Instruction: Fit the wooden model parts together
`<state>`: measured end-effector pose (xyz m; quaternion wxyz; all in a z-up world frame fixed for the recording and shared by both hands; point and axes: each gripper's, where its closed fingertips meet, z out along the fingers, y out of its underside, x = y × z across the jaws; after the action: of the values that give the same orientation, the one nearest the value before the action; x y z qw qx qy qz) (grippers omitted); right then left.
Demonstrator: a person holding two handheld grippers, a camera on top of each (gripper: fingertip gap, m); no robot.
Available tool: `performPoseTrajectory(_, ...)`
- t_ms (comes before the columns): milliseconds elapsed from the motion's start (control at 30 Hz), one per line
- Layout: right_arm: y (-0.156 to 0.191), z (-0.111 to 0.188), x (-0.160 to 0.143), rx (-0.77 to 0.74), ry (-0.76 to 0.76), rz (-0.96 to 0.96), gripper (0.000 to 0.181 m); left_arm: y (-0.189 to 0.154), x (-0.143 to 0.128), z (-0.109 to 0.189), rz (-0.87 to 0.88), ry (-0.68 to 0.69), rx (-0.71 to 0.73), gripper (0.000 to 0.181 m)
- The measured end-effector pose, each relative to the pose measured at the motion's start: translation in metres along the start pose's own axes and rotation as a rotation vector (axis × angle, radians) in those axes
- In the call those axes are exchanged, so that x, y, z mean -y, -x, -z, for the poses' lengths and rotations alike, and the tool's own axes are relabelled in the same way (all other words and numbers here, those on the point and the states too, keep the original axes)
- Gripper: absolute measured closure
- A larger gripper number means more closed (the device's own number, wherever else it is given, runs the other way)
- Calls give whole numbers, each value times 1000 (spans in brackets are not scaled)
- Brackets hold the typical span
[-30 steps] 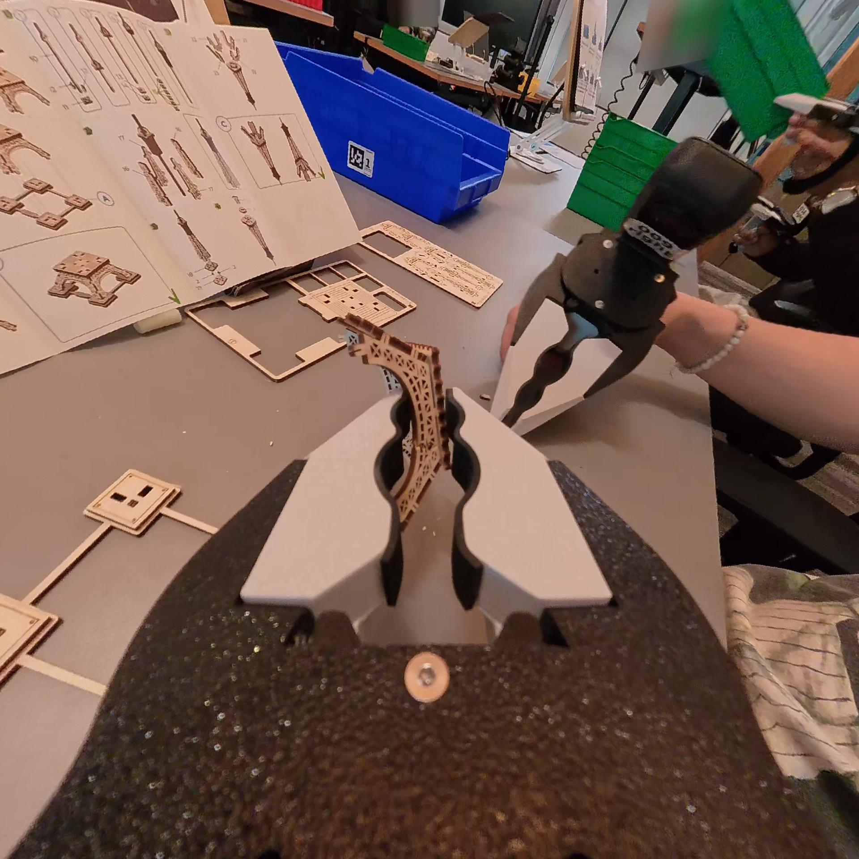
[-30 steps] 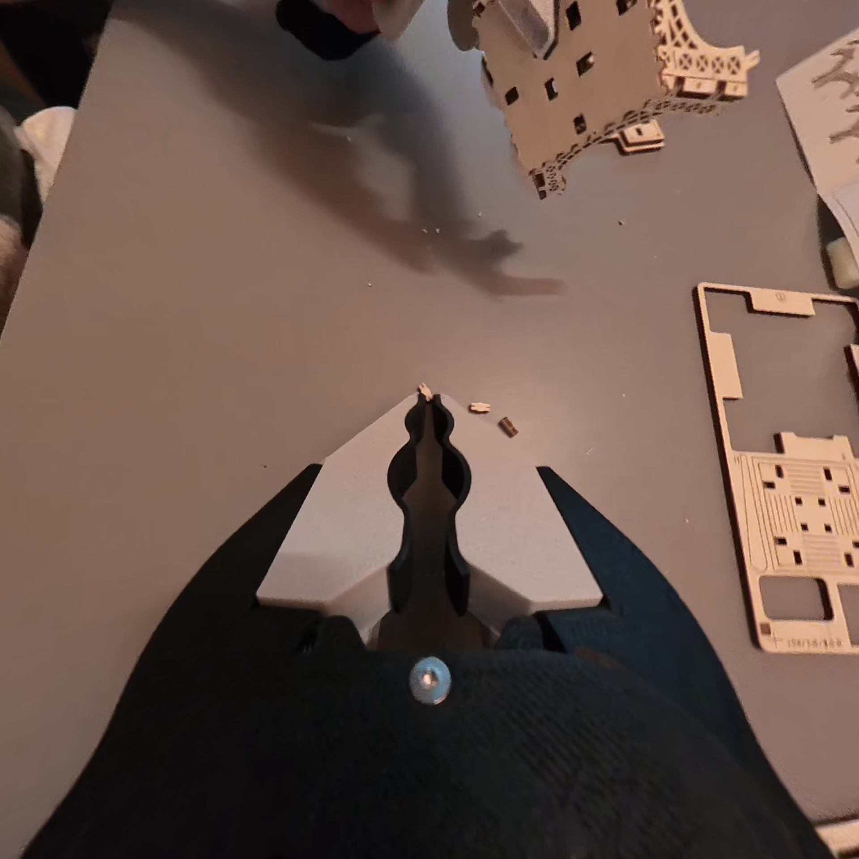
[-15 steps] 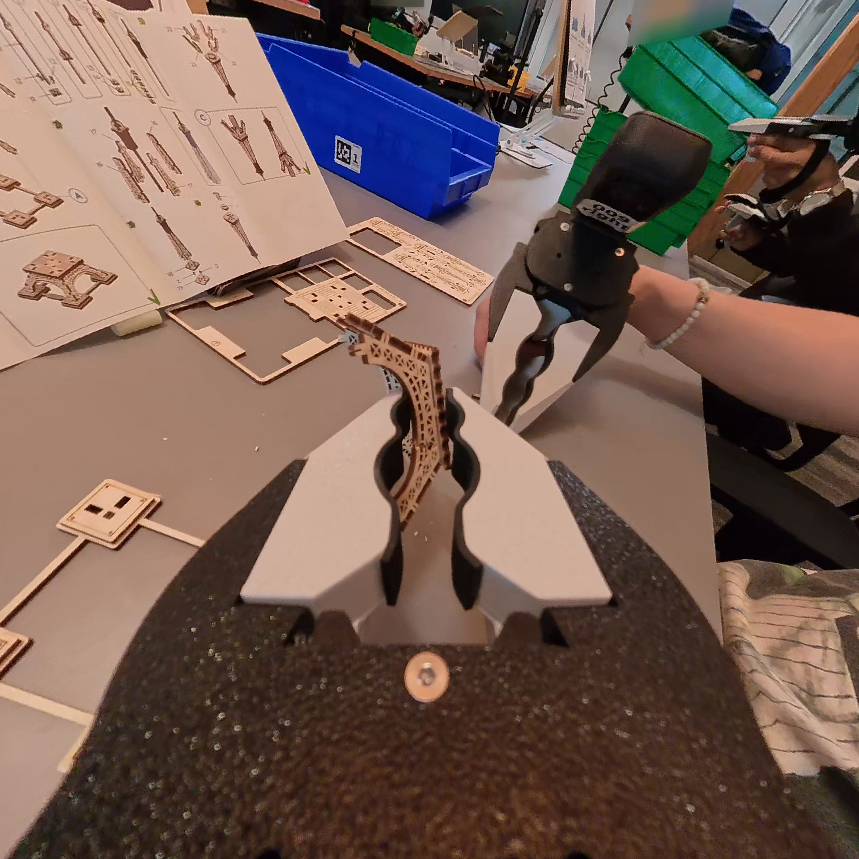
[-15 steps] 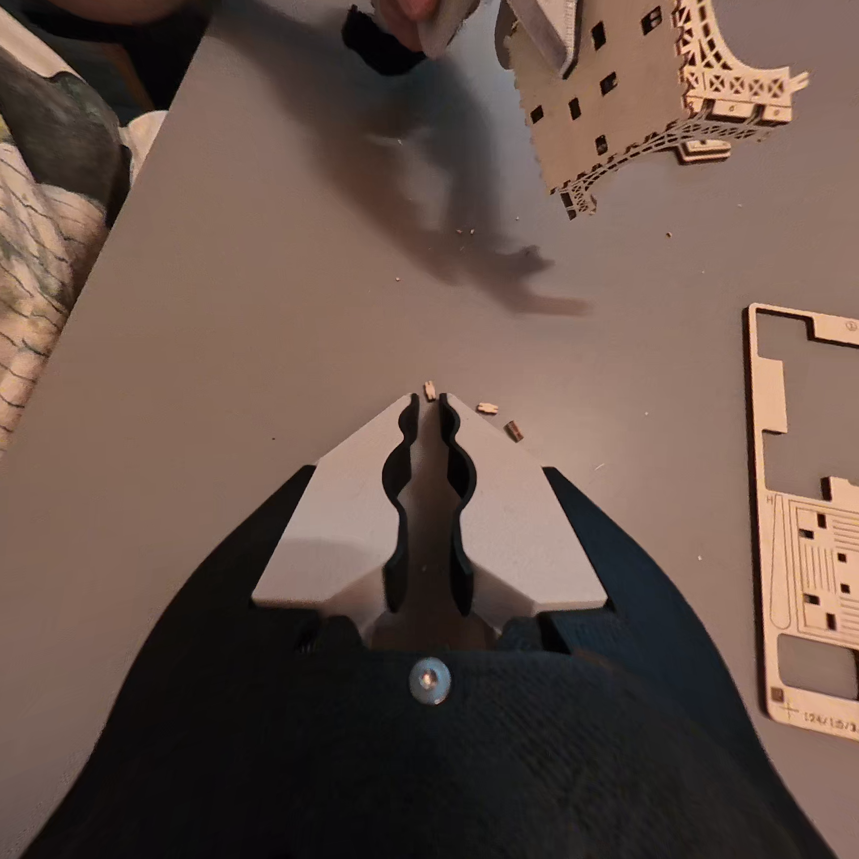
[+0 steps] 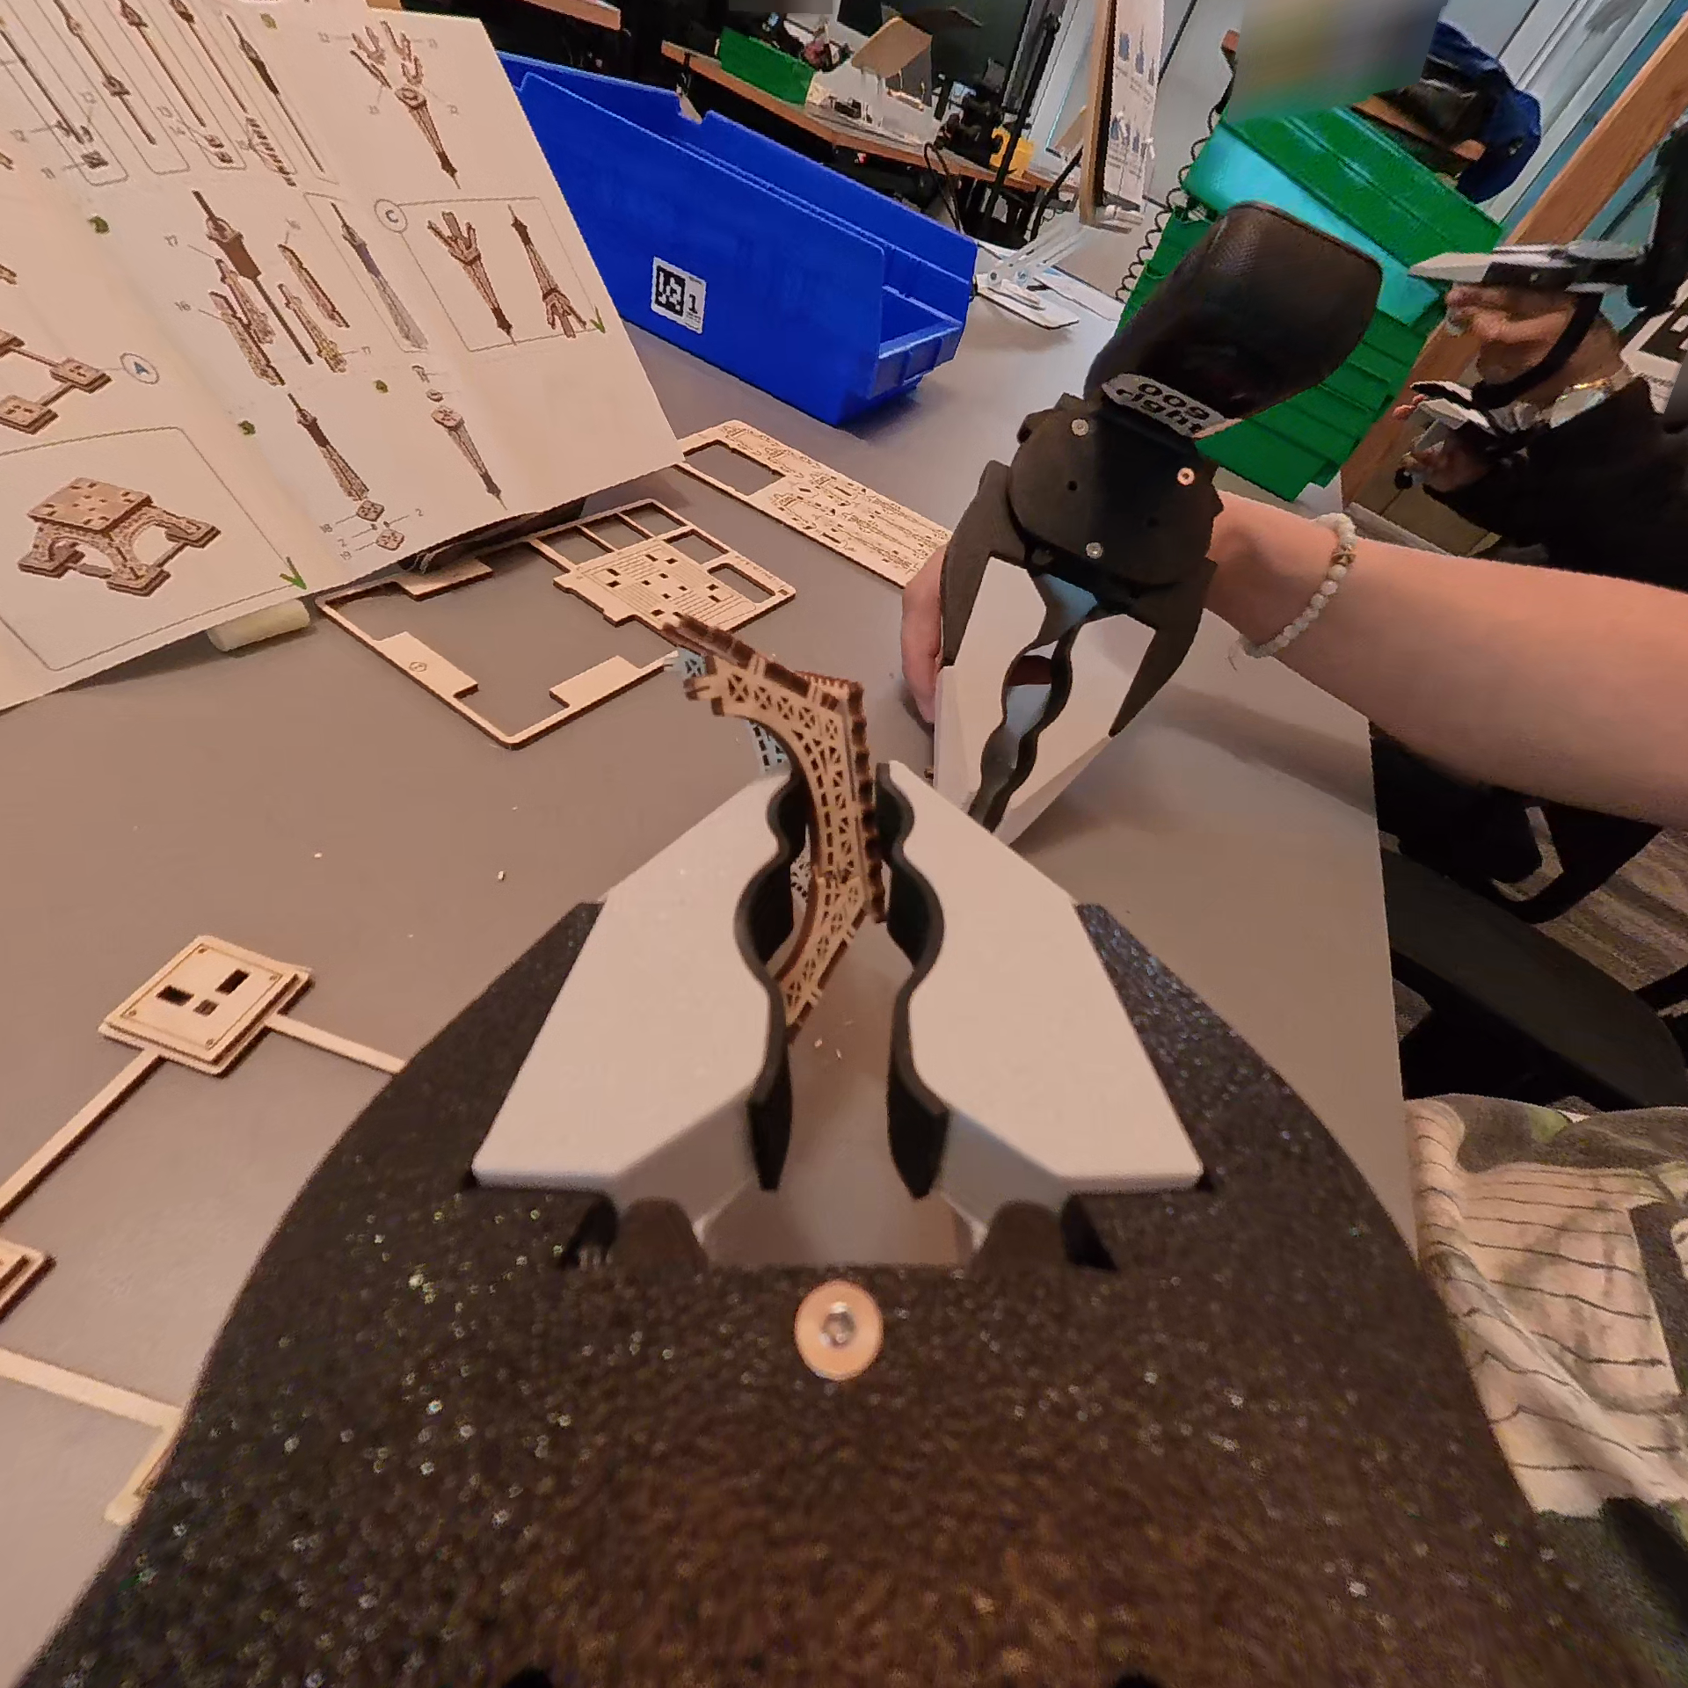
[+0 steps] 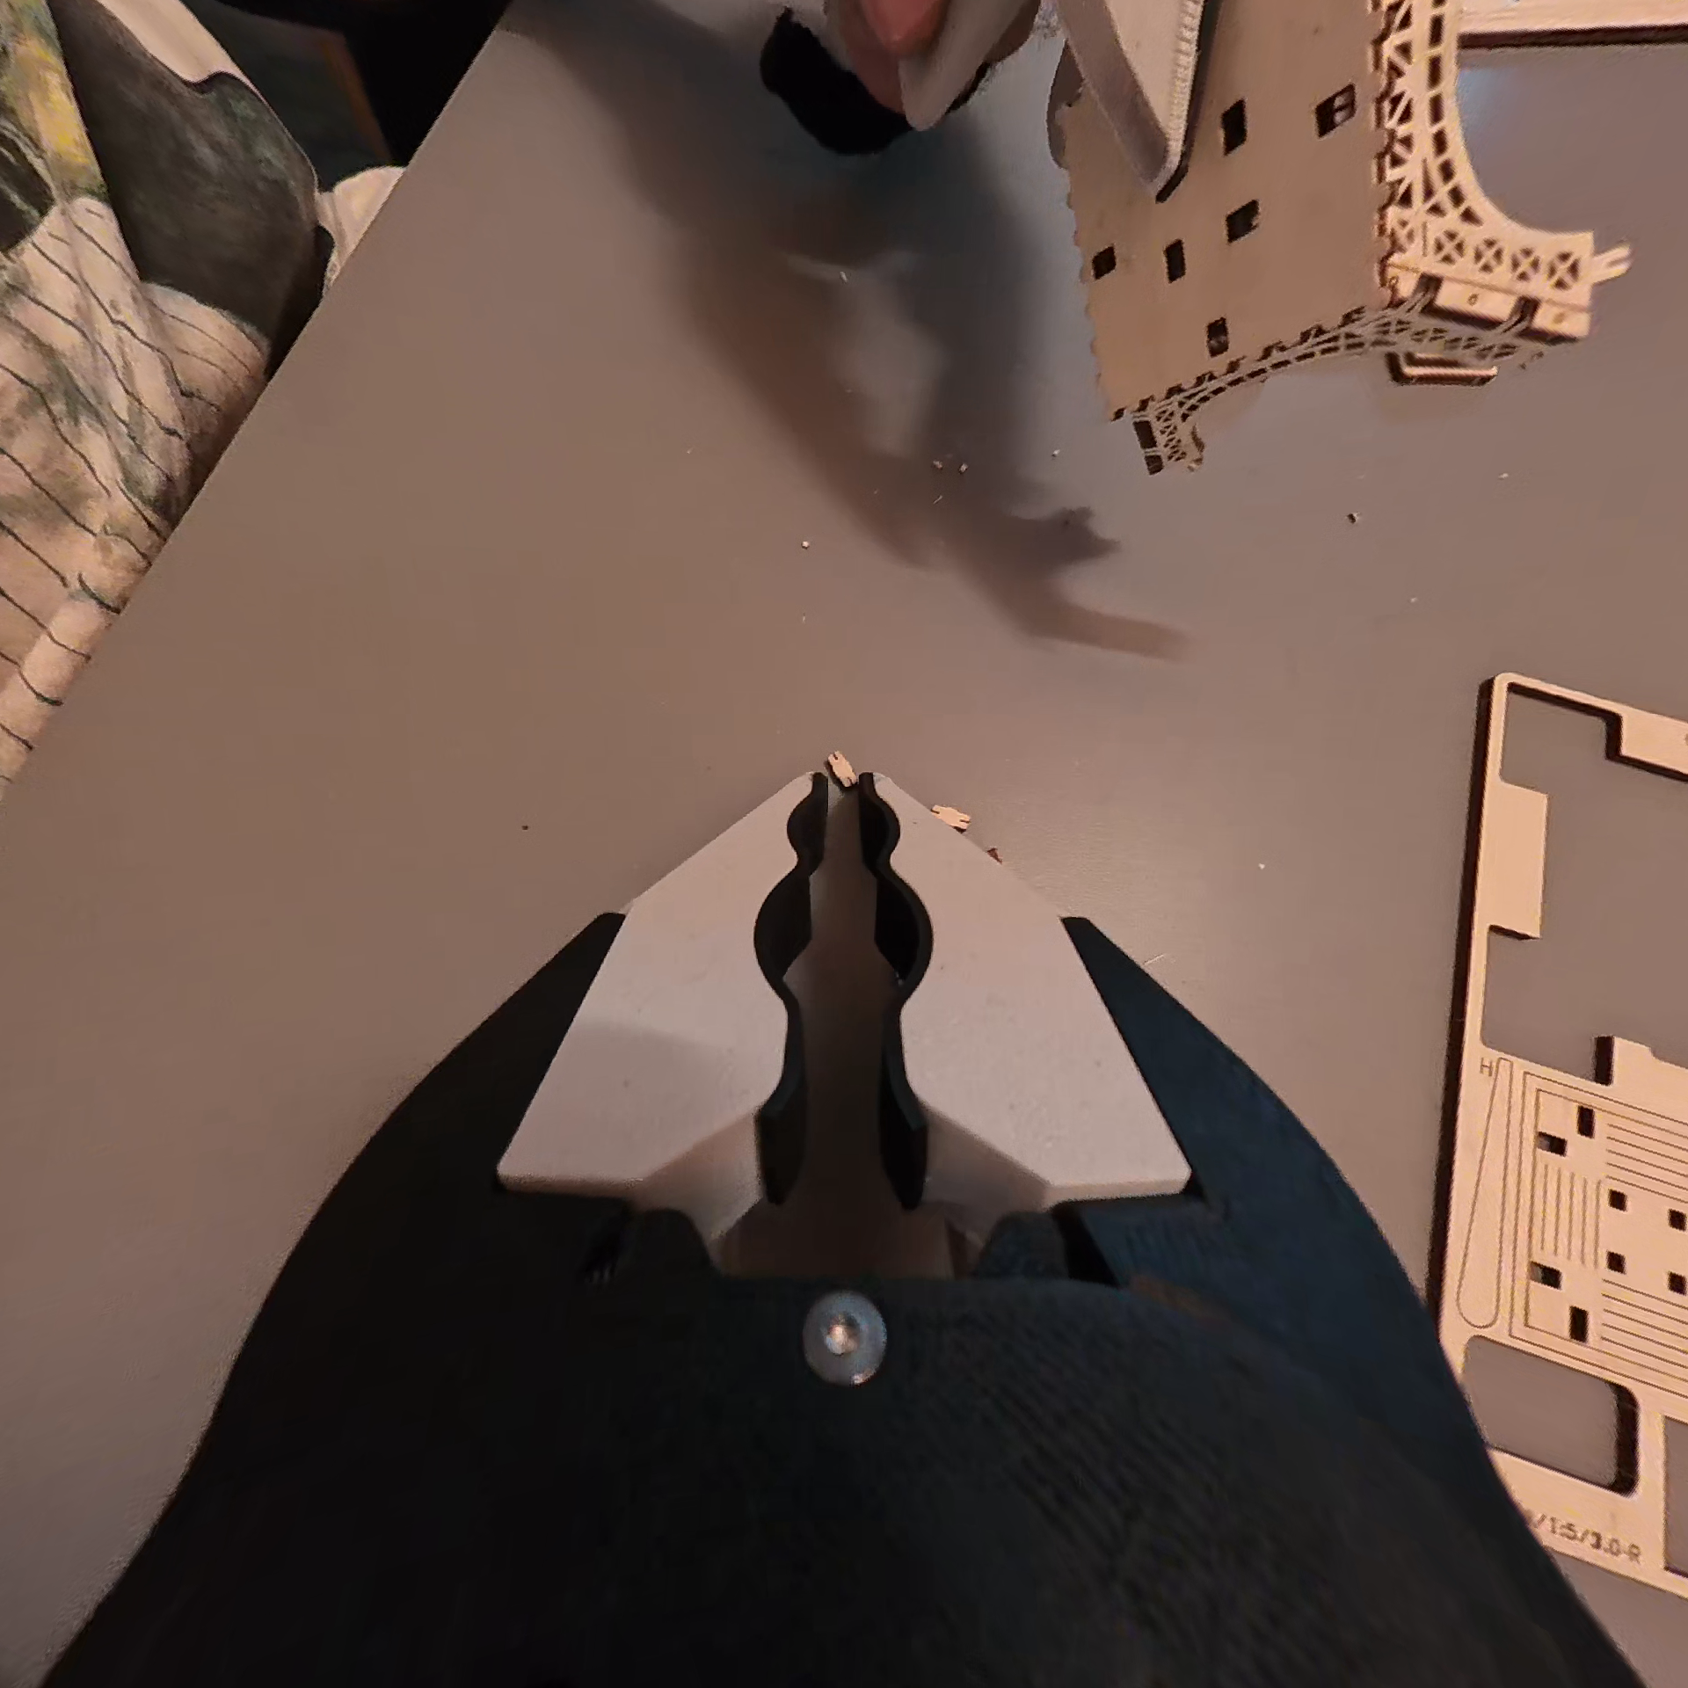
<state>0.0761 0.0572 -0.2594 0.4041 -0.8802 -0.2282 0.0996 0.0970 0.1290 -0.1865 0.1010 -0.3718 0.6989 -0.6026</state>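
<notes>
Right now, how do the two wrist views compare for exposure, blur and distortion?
Left wrist view: bright, even daylight, sharp on the wooden model base in the left gripper; fisheye bends the table edge. Right wrist view: dim, warm cast, right gripper dark, long soft shadow on the table; the small wooden piece at its fingers is sharp, top edge slightly smeared.

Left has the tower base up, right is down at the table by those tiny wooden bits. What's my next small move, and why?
Probably close the right gripper on the small peg at its tips. Its jaws stand slightly apart with the peg just ahead, and the left gripper already holds the tower base off the table.
</notes>
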Motion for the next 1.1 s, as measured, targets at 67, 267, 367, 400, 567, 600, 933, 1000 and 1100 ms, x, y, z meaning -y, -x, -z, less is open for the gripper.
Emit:
performPoseTrajectory(67,-2,0,0,-8,10,25,172,-1,0,0,-3,1,-1,170)
performPoseTrajectory(267,0,-1,0,84,96,92,176,-2,-2,-2,-3,5,-6,170)
performPoseTrajectory(367,0,-3,1,136,119,107,180,-2,-1,-2,-6,5,-6,170)
performPoseTrajectory(400,0,-4,2,152,124,111,180,-2,-1,-2,-7,4,-5,170)
performPoseTrajectory(567,0,-4,2,202,126,93,180,-1,-1,0,-1,2,-7,170)
performPoseTrajectory(600,0,-4,2,202,122,84,180,-1,-1,0,-2,1,-8,170)
performPoseTrajectory(933,-1,-5,3,-7,8,-24,180,0,-2,-1,2,5,-9,170)
performPoseTrajectory(1000,-1,-5,3,-79,32,-2,180,1,-3,-2,3,8,-3,170)
performPoseTrajectory(1100,-4,-6,4,-250,106,101,181,3,-5,-2,10,18,13,170)
